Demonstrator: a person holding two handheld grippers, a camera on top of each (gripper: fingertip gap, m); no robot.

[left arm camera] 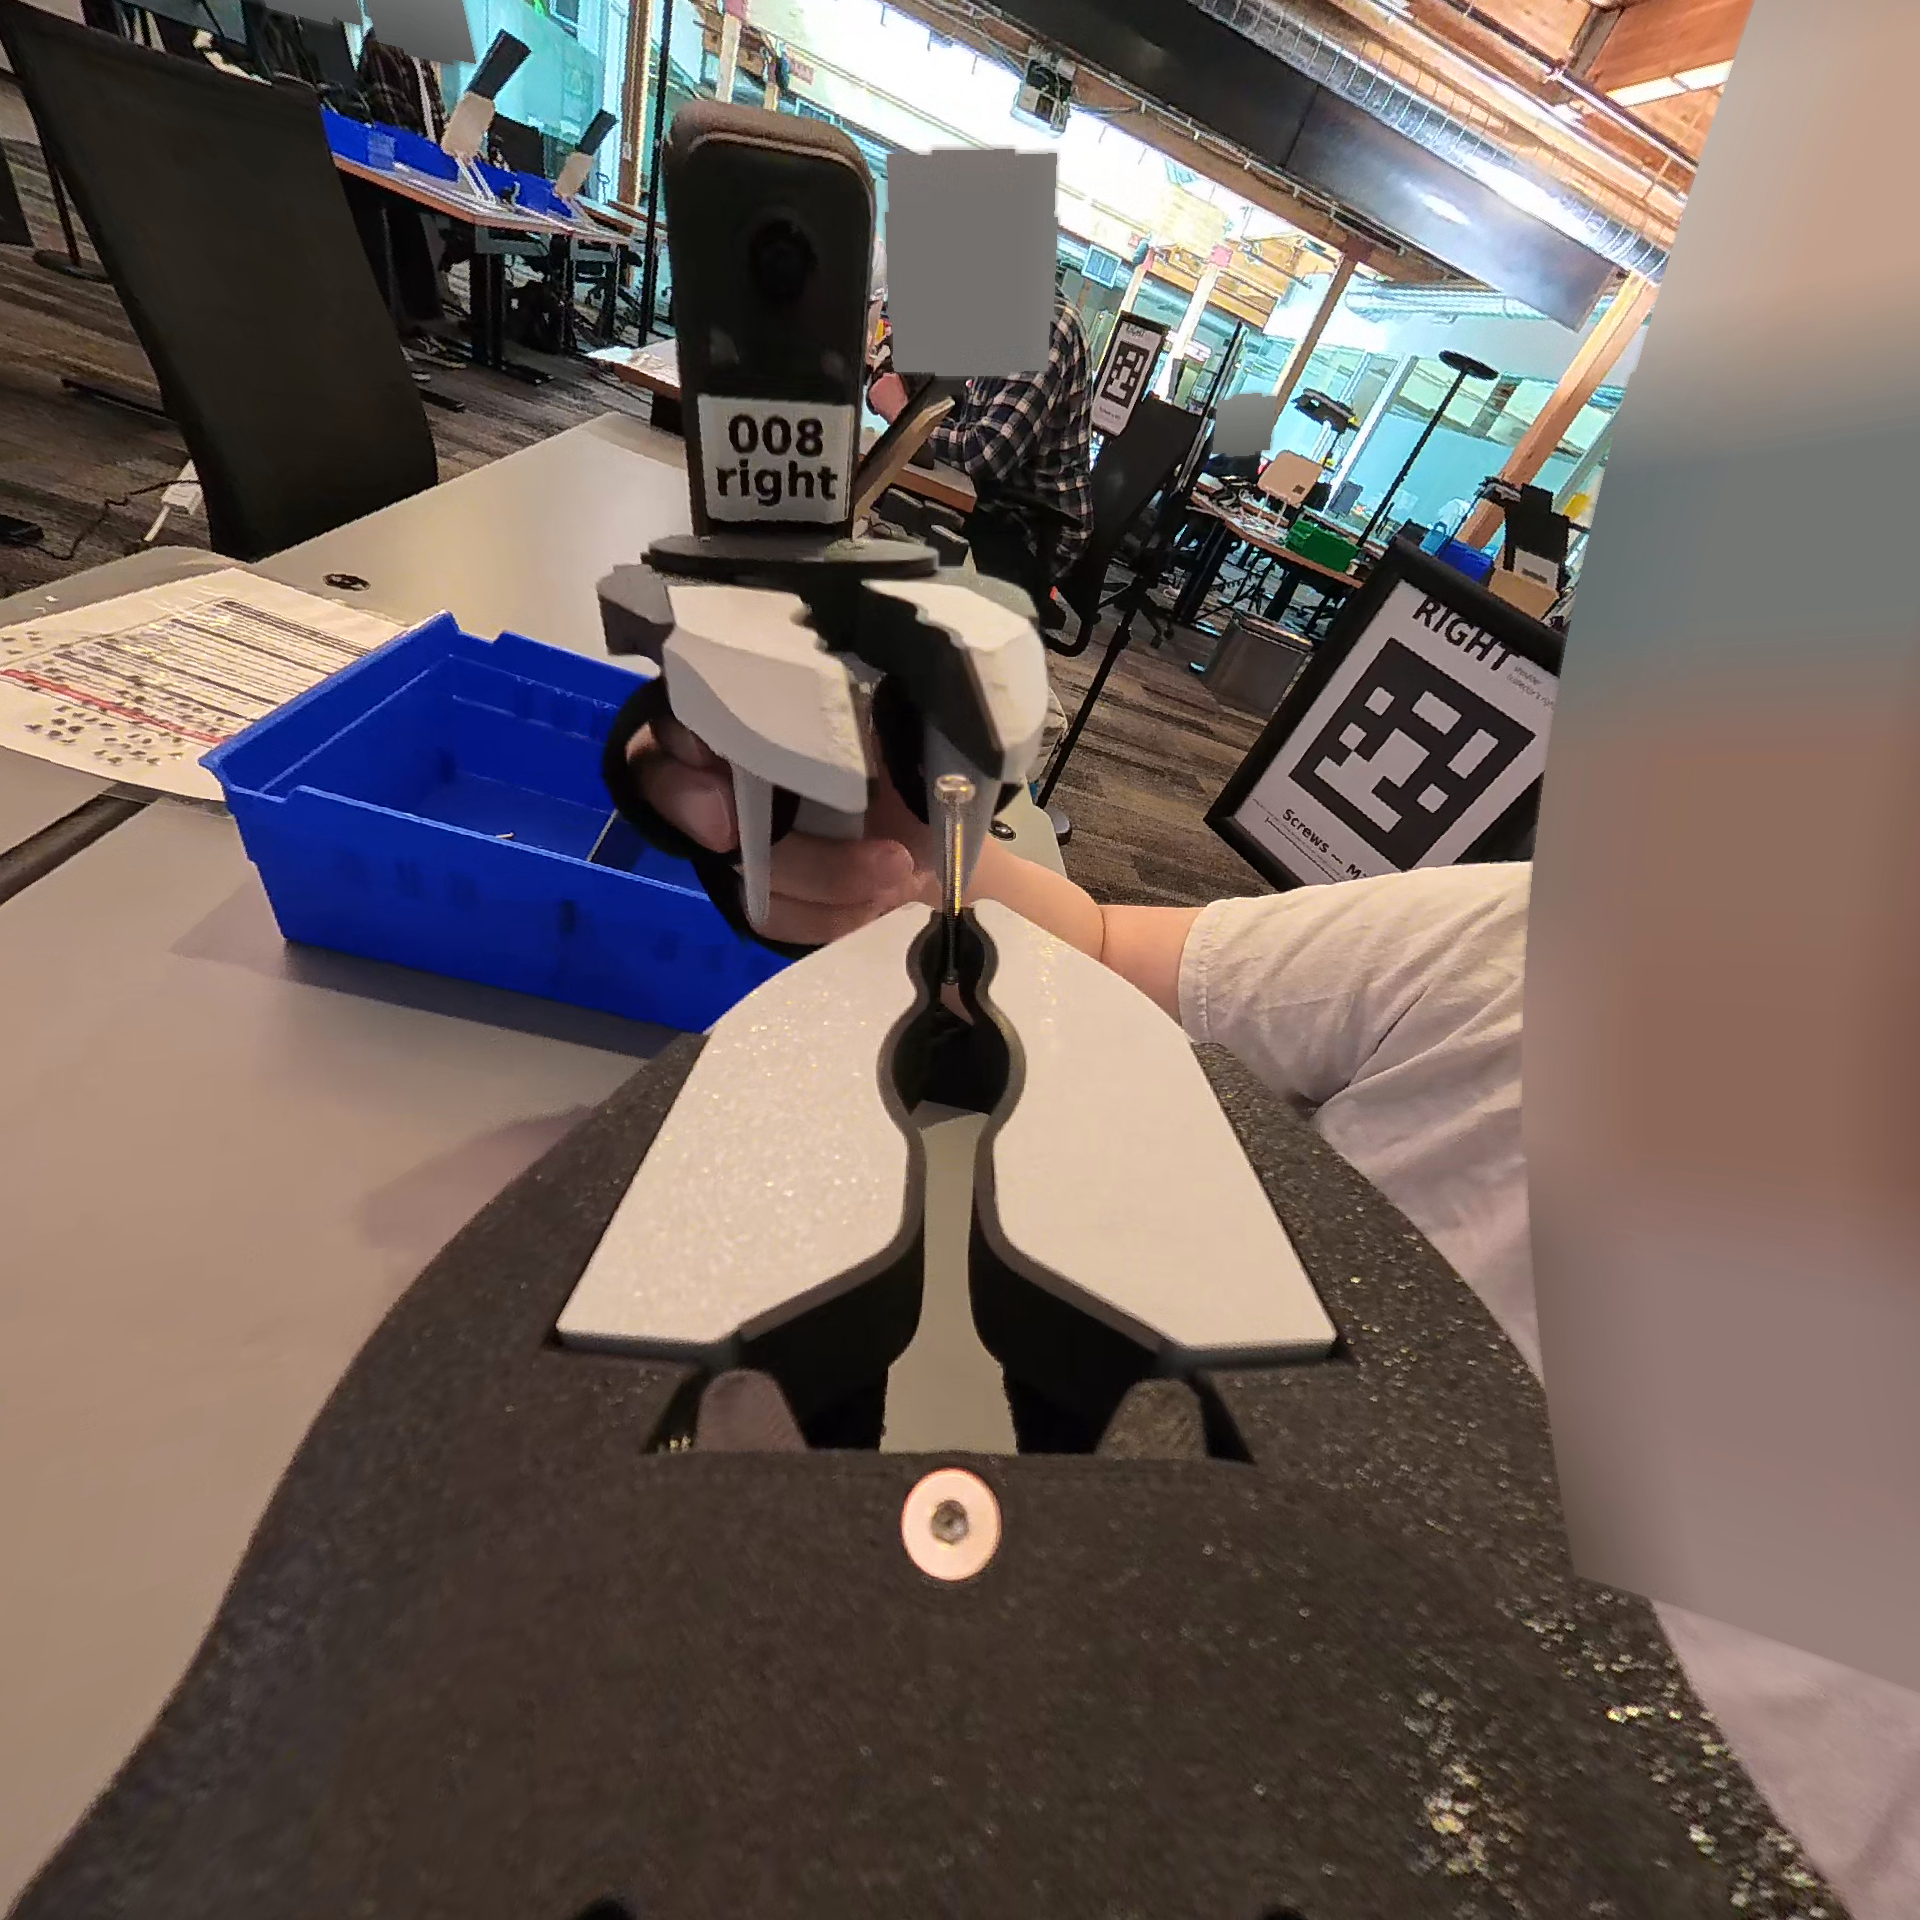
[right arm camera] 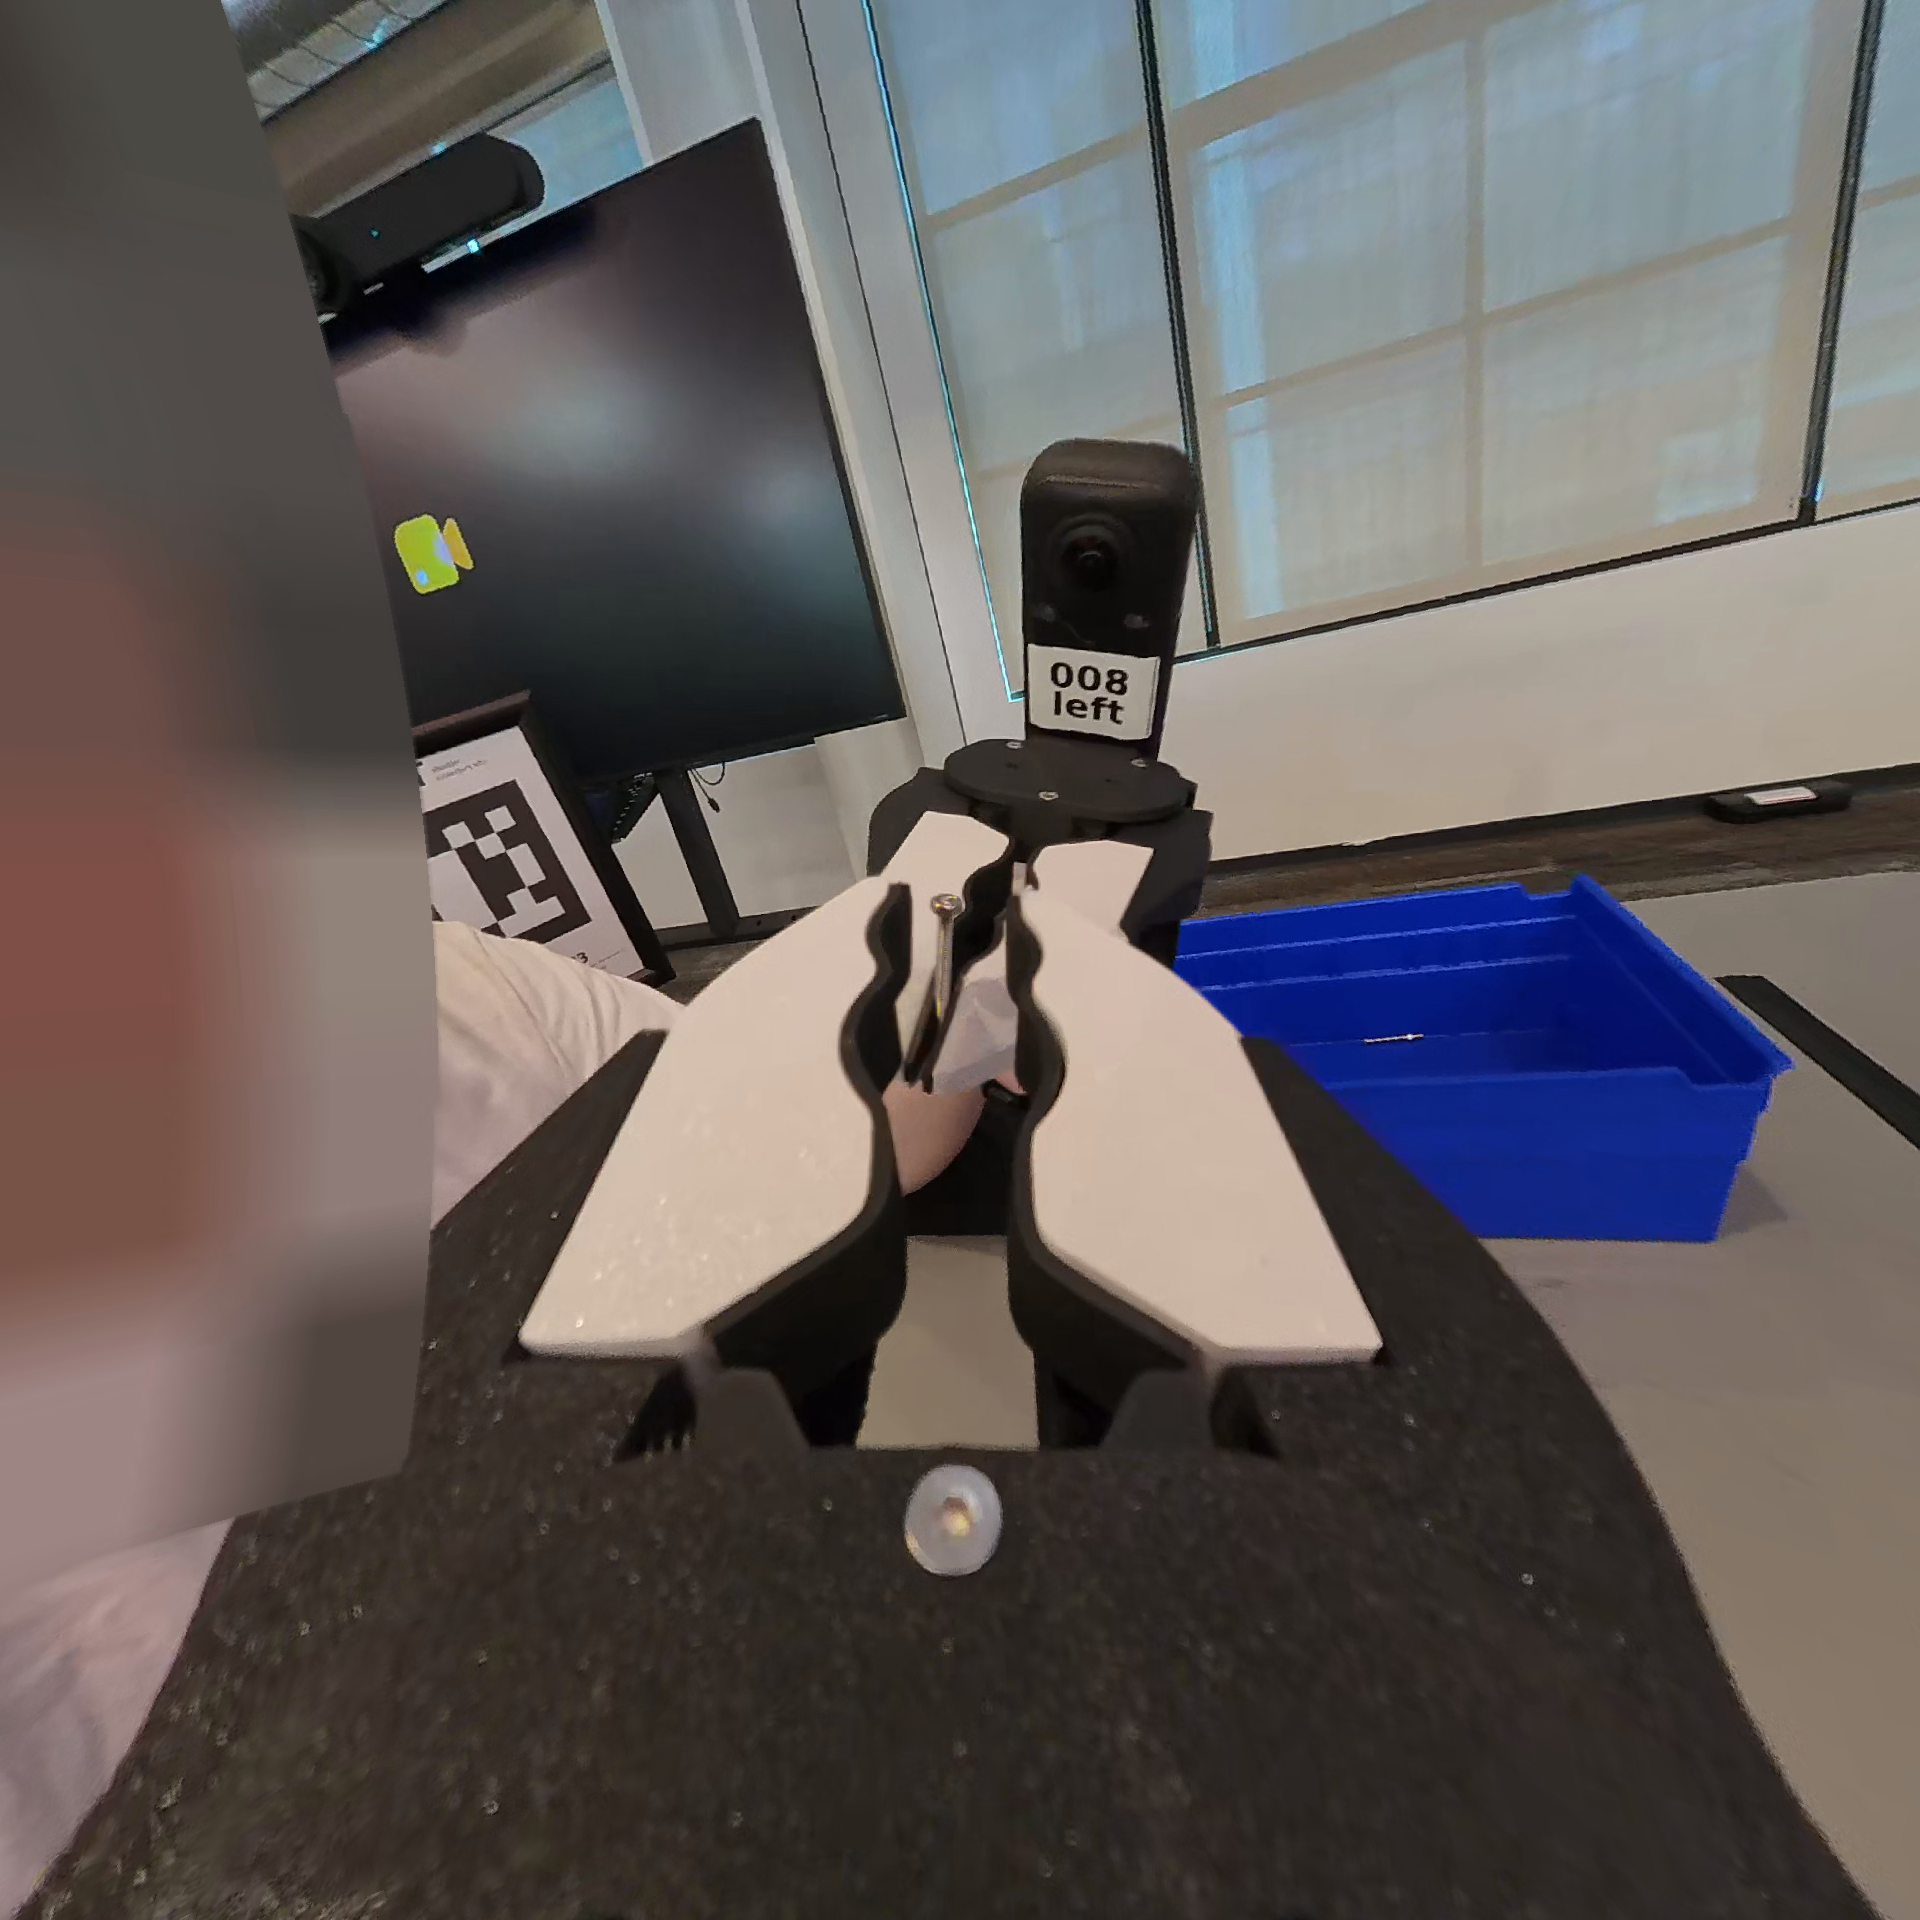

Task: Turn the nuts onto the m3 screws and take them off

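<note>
My left gripper is shut on the lower shaft of a thin silver m3 screw, which stands upright with its head on top. My right gripper faces it from beyond, held in a hand, with jaws open and one finger on each side of the screw. In the right wrist view the screw sits between my open right gripper's fingers, close to the left finger. The left gripper holds it from the far side. I cannot make out a nut.
A blue plastic bin stands on the grey table, and a loose screw lies in the bin. A paper sheet with small parts lies behind the bin. A framed marker board and a dark monitor stand nearby. My left and right fingertips are right by each other.
</note>
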